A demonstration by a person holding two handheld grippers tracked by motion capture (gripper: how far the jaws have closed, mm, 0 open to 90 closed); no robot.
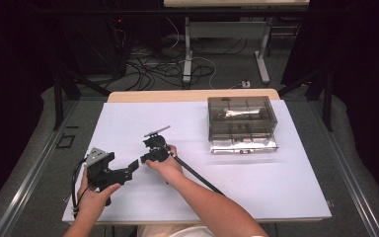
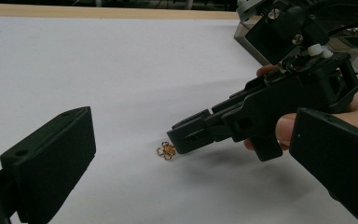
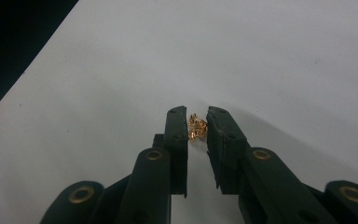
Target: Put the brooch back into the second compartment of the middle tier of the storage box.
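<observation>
Worktop (image 1: 286, 197) is a white sheet with open room on every side of my hands; its near edge runs just behind my forearms, the left edge sits close to my left hand, and the far wooden edge is well apart.

Clear plastic box (image 1: 242, 123) stands far right, well apart from both tools, lid down, compartments inside. I can read no writing on it or on anything else.

Left tool (image 1: 134, 166) rests near left, pointing right toward the other one. Its jaws stand wide apart with nothing between them.

Right tool (image 3: 197, 125) points left and down at the sheet, tips at the surface, middle-left of the worktop. No earlier frame to compare. In the right gripper view the jaws are nearly together.

Small gold trinket (image 3: 196, 127) lies on the sheet right between those tips. It touches the left pad, but I cannot tell if the other pad presses it. It's a tangled clump of tiny rings, with no clear long axis or heading. The left gripper view shows it (image 2: 166, 150) just at the tip of the right tool.
</observation>
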